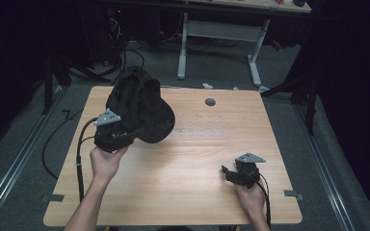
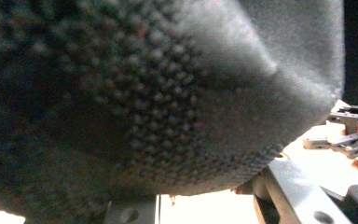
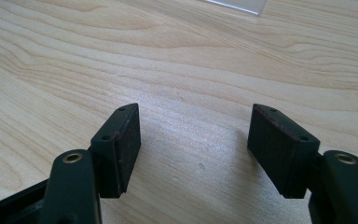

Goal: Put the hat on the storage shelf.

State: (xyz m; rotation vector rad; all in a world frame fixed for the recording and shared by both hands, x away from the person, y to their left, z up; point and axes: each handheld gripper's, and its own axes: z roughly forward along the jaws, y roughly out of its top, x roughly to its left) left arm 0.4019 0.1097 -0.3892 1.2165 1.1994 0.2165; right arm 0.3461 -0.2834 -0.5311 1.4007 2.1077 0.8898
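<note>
My left tongs are clamped on the black cloth, holding it up off the bench at its far left. My right tongs rest wide and empty near the front right. Next, I think, they must catch a free edge to spread it.
</note>
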